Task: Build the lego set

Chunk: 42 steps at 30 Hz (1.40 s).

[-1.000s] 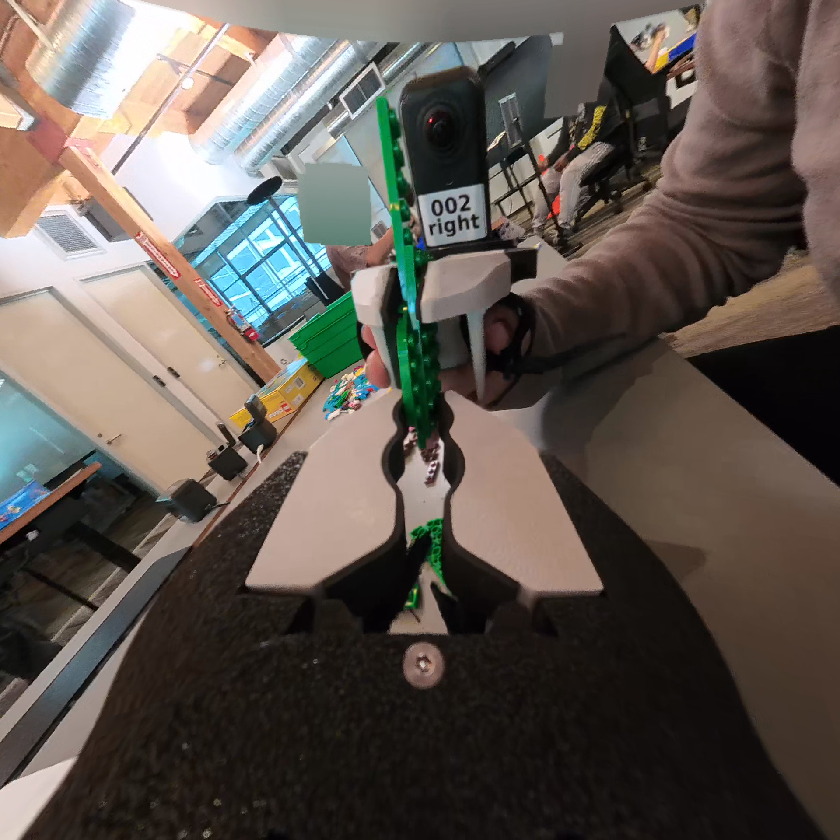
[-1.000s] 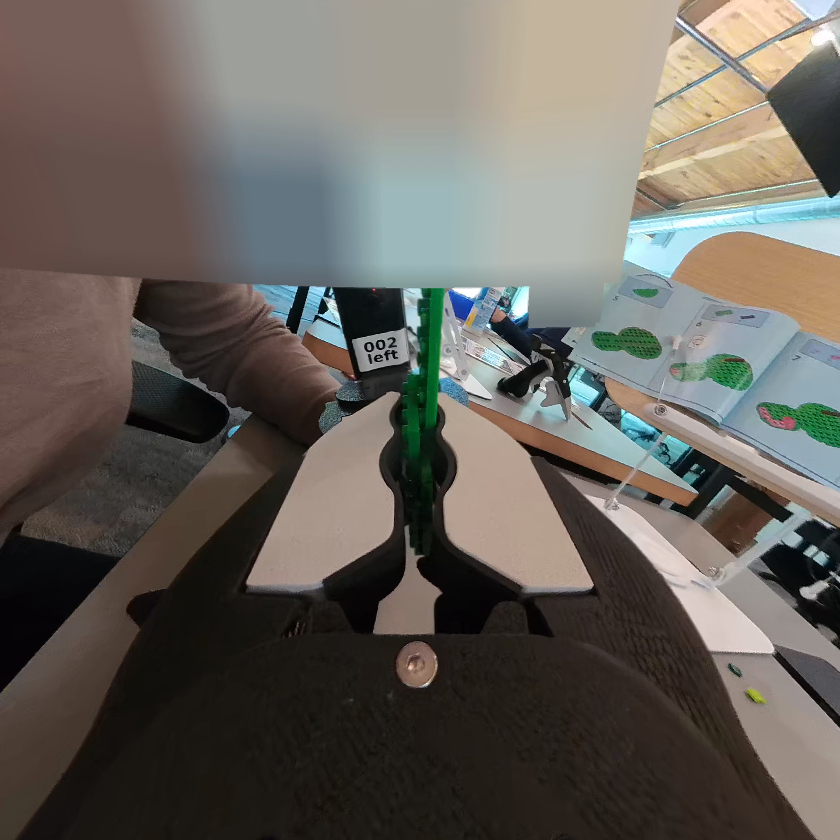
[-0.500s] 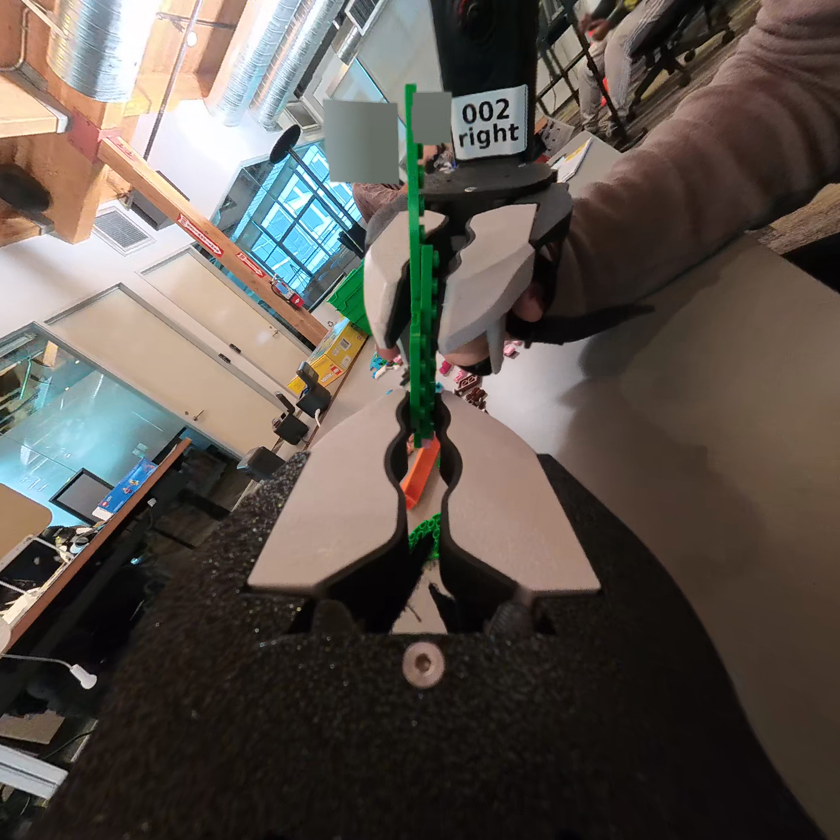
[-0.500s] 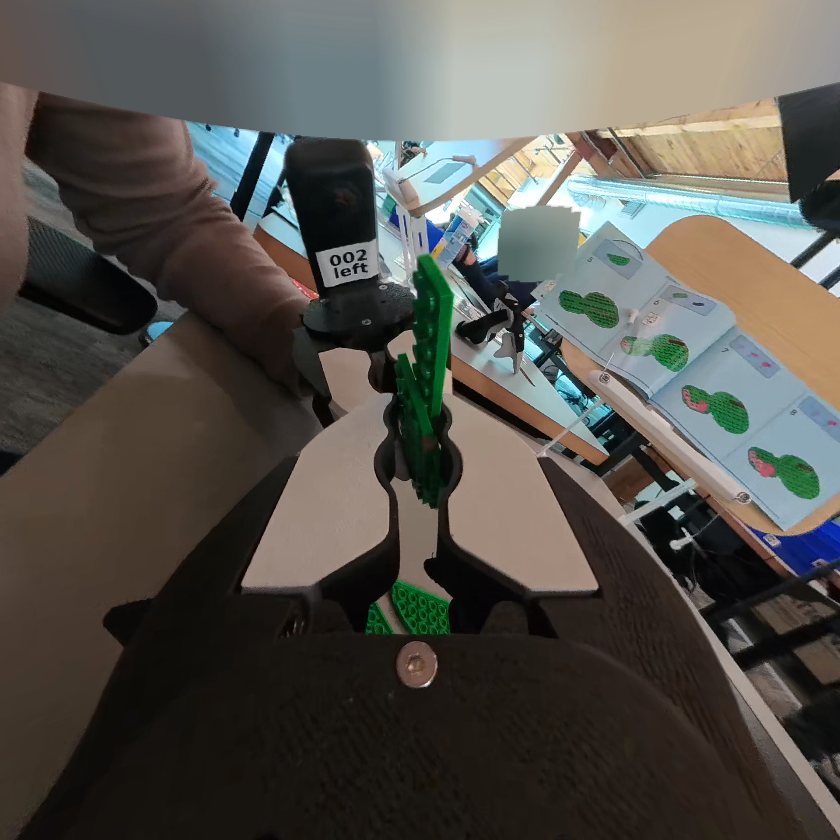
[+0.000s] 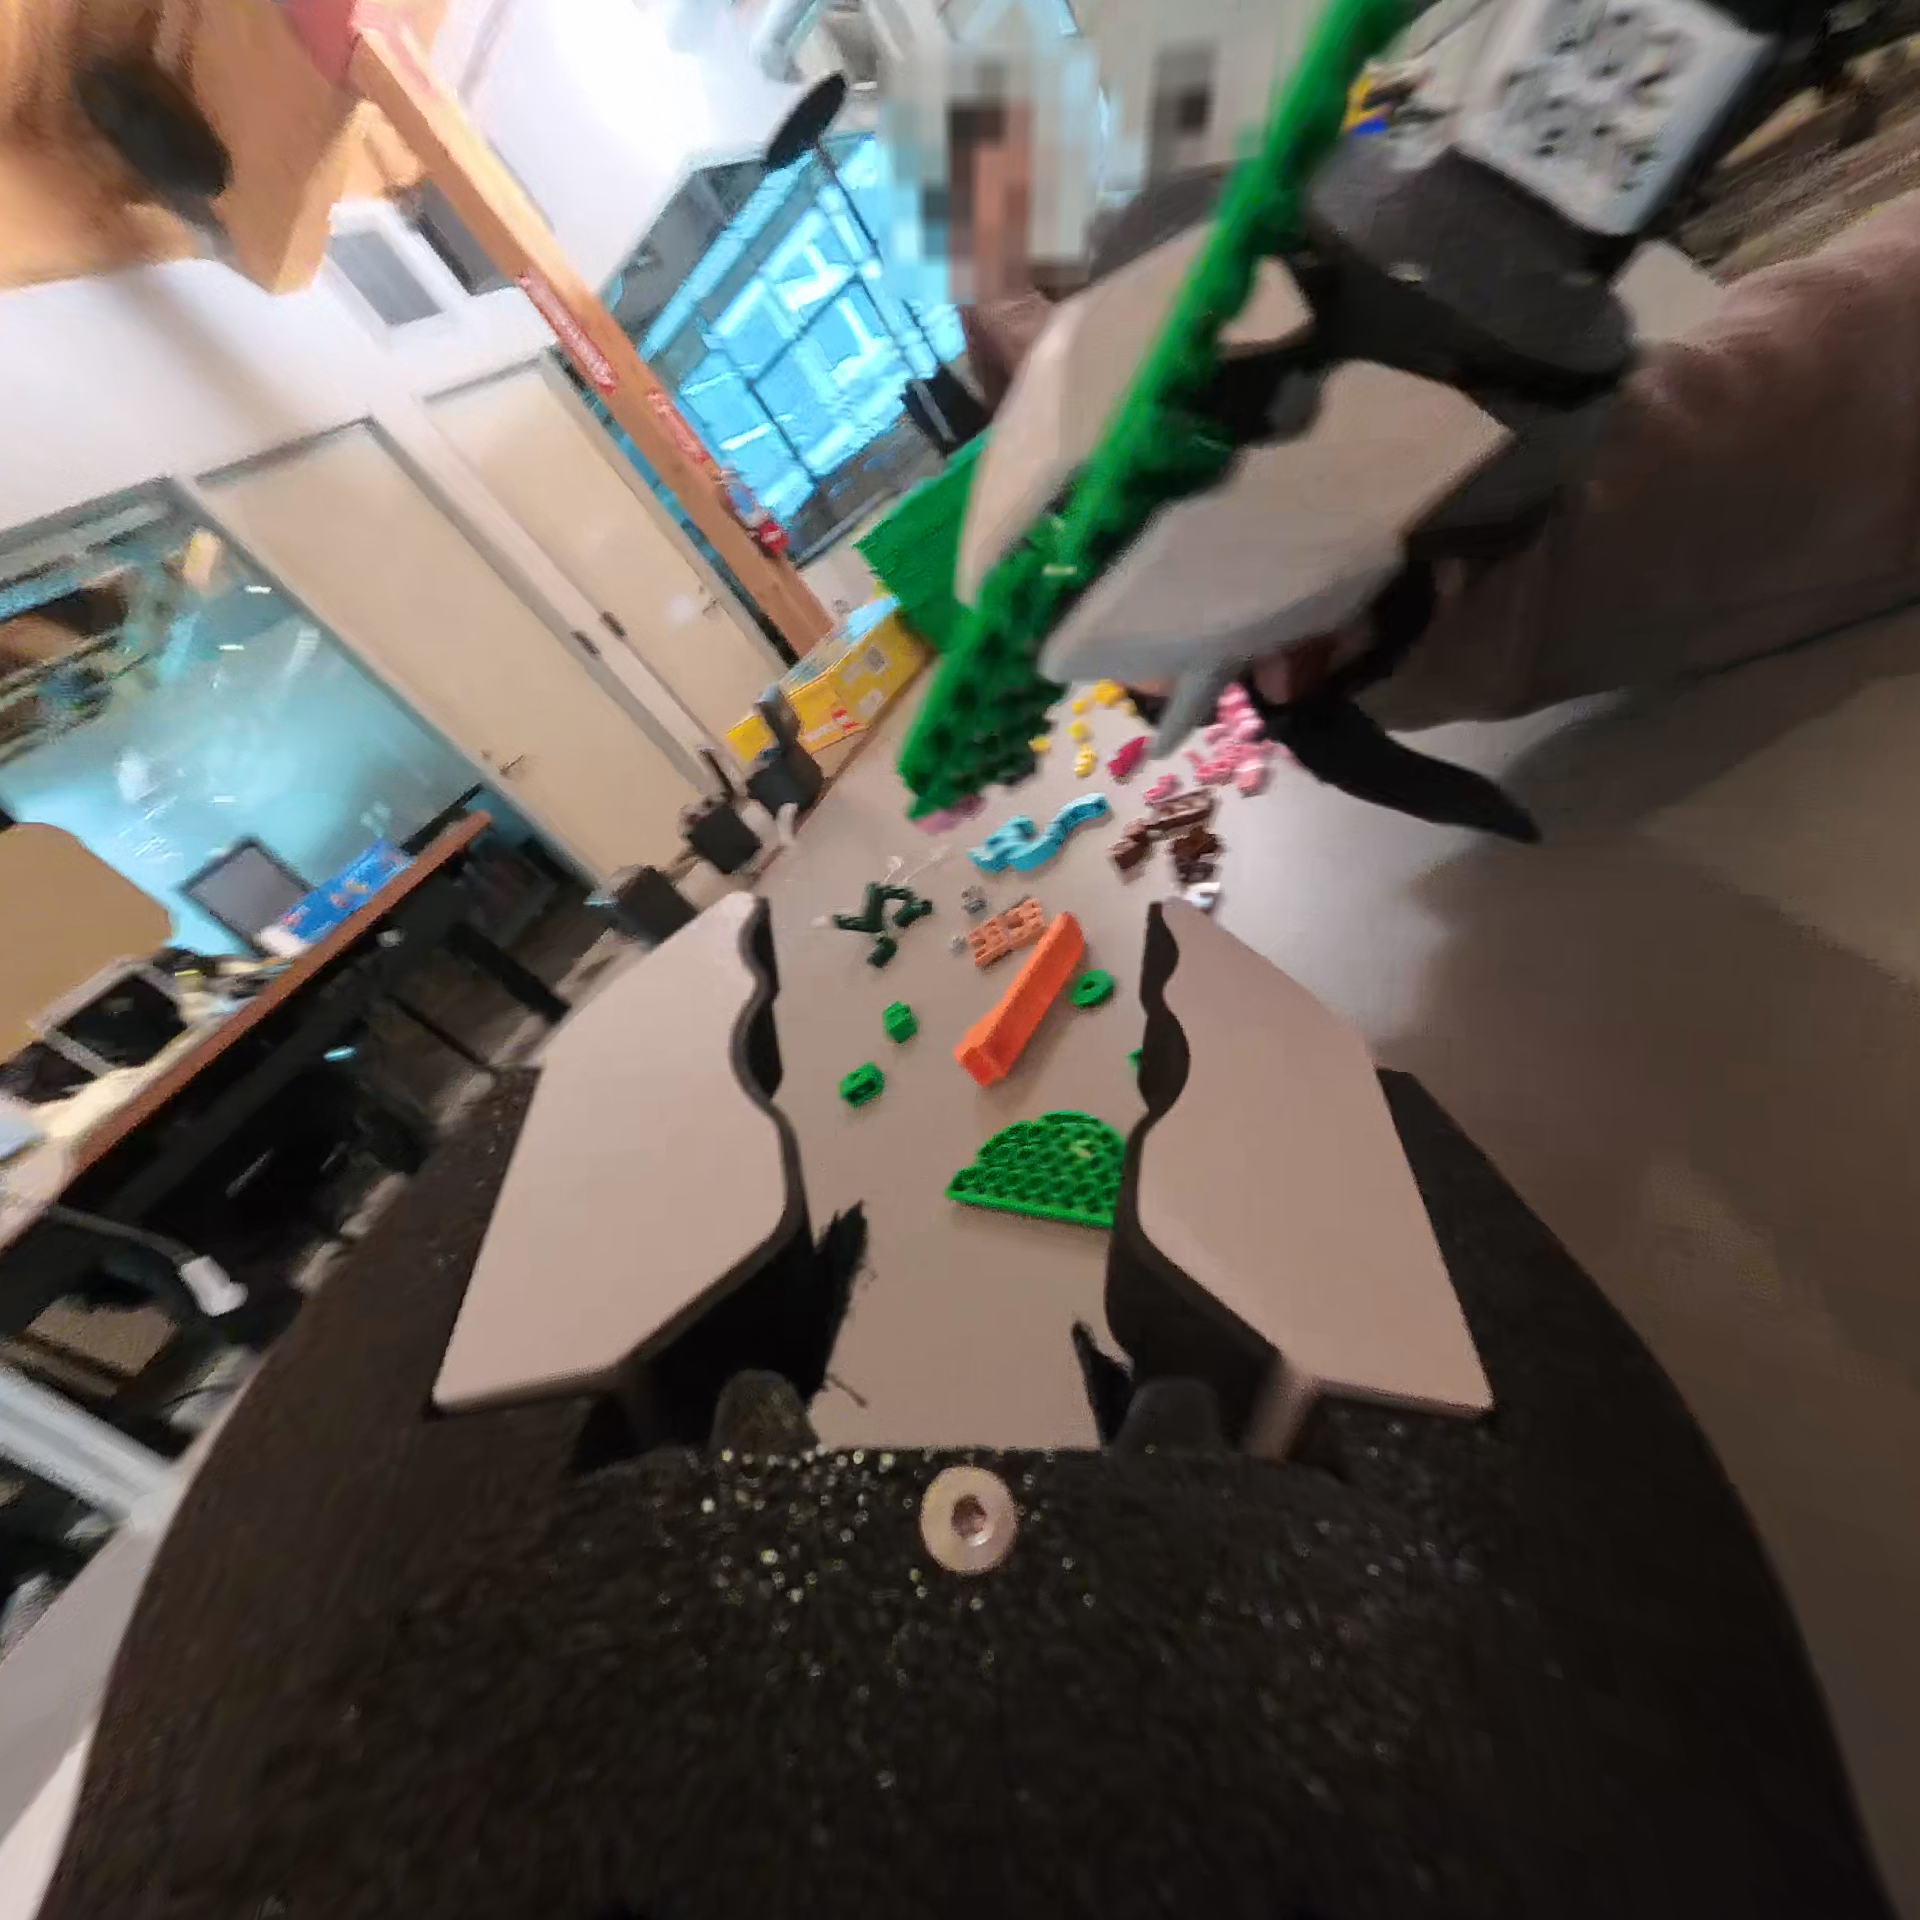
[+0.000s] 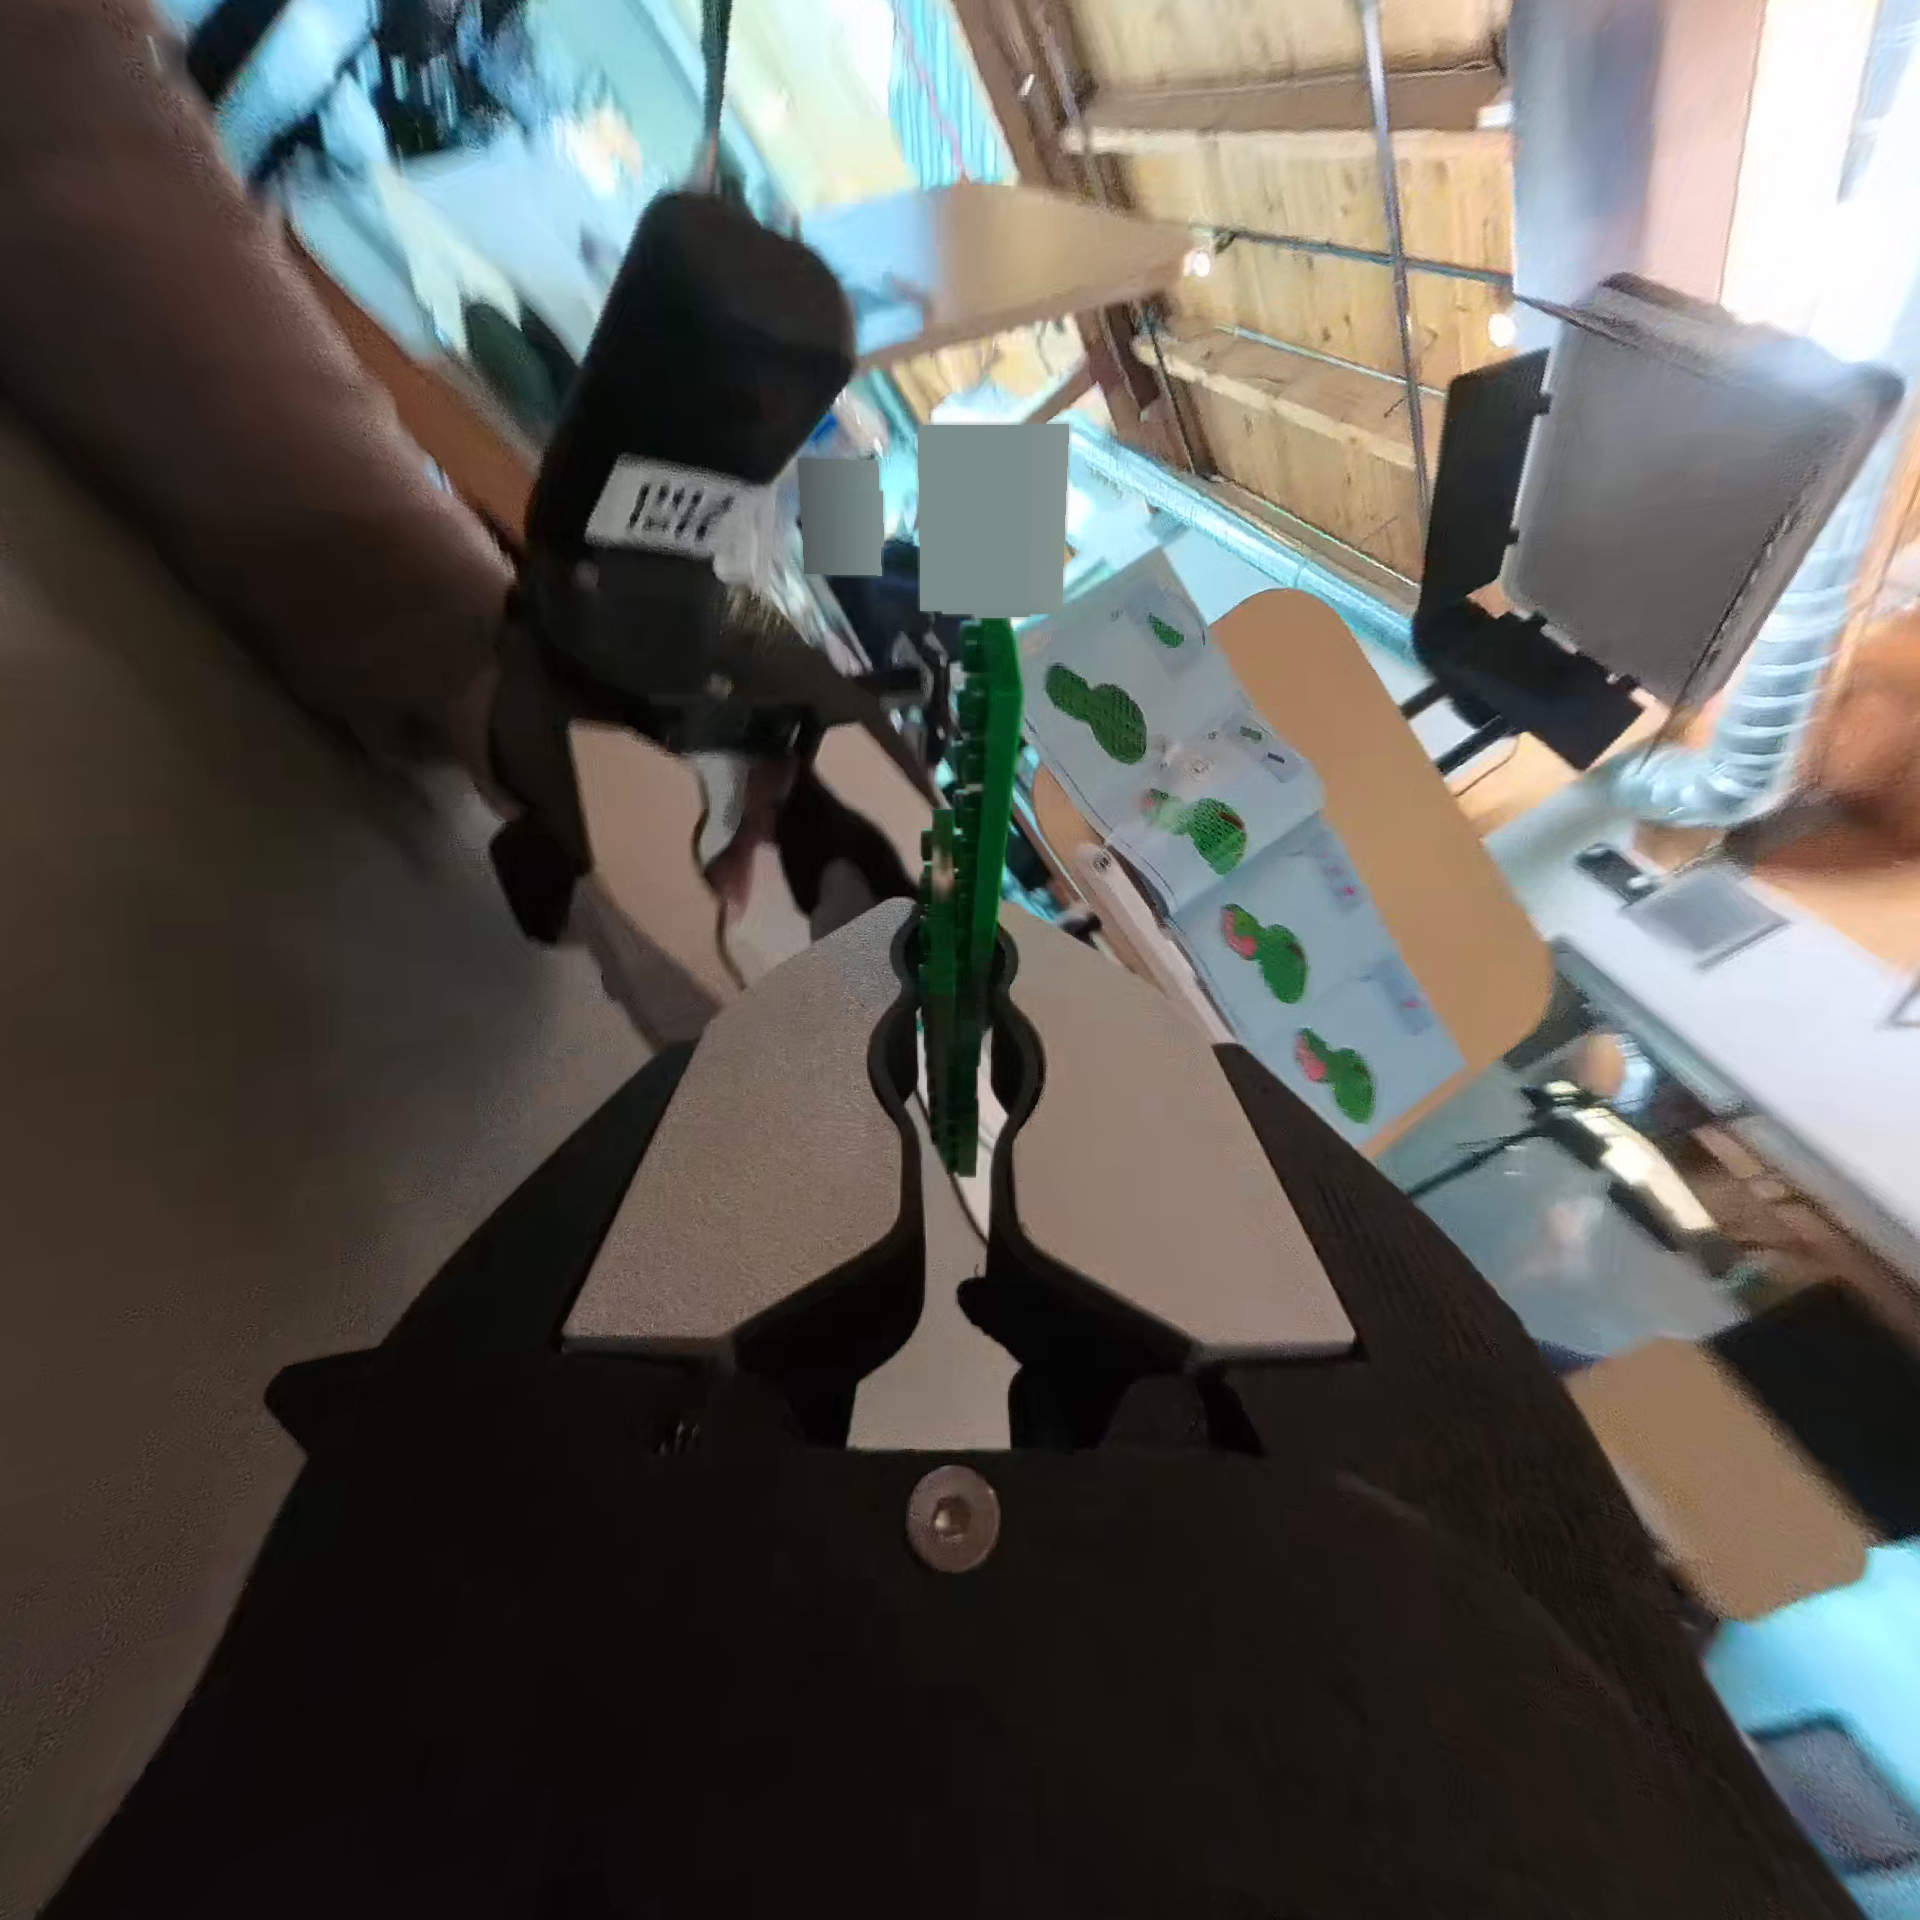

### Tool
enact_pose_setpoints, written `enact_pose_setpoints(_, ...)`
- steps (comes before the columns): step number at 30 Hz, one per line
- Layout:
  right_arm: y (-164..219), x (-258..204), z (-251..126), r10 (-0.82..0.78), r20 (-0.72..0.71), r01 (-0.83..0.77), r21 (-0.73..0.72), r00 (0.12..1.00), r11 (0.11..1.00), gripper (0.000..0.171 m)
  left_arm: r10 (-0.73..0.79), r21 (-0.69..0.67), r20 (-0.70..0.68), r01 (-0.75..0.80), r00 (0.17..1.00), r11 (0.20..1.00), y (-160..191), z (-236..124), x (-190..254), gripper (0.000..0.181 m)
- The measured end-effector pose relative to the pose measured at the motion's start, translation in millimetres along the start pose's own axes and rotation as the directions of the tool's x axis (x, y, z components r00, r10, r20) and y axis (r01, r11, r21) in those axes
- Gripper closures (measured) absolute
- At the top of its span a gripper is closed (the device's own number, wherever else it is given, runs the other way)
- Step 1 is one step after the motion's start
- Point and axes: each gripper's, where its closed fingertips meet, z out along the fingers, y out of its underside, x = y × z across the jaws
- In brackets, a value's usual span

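Observation:
My left gripper (image 5: 961,925) is open and empty, low over the grey table (image 5: 1558,1039). Between its fingers lie a green half-round plate (image 5: 1044,1169) and an orange brick (image 5: 1018,997). My right gripper (image 6: 961,925) is shut on a green plate assembly (image 6: 971,831), held on edge. In the left wrist view the right gripper (image 5: 1023,623) and the assembly (image 5: 1132,447) are up and to the right, above the table. The left gripper (image 6: 748,831) shows blurred to the left in the right wrist view.
Loose pieces lie ahead on the table: small green ones (image 5: 862,1081), a light blue one (image 5: 1029,836), brown ones (image 5: 1174,831) and pink ones (image 5: 1236,748). An open instruction booklet (image 6: 1226,821) stands on a holder. A yellow box (image 5: 842,686) sits far back.
My left gripper has let go of the green assembly, opened and drawn back and down. The right gripper keeps the assembly and has lifted it away, tilted.

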Motion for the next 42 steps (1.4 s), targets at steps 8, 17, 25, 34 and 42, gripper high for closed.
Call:
enact_pose_setpoints(8, 7, -37, 10, -0.204, 0.12, 0.212, -0.054, 0.972, 0.976, 0.164, 0.301, 0.075, 0.084, -0.307, 0.95, 0.949, -11, -6, 8, 0.148)
enact_pose_setpoints(17, 22, -36, 15, -0.091, 0.11, 0.106, -0.137, 0.99, 0.985, 0.135, 0.478, -0.053, 0.15, -0.476, 0.865, 0.878, 3, -5, -4, 0.171)
enact_pose_setpoints(25, 60, 6, 11, 0.142, -0.094, -0.162, -0.267, 0.985, 0.95, 0.127, 0.677, -0.384, 0.3, -0.565, 0.672, 0.73, 36, -26, -73, 0.173)
enact_pose_setpoints(34, 73, 34, 7, 0.477, -0.322, -0.544, -0.16, 0.818, 0.824, 0.139, 0.656, -0.507, 0.355, -0.452, 0.666, 0.734, 66, -46, -111, 0.173)
enact_pose_setpoints(42, 86, 43, -2, 0.514, -0.382, -0.612, -0.203, 0.768, 0.764, 0.156, 0.607, -0.499, 0.358, -0.405, 0.709, 0.767, 77, -46, -113, 0.173)
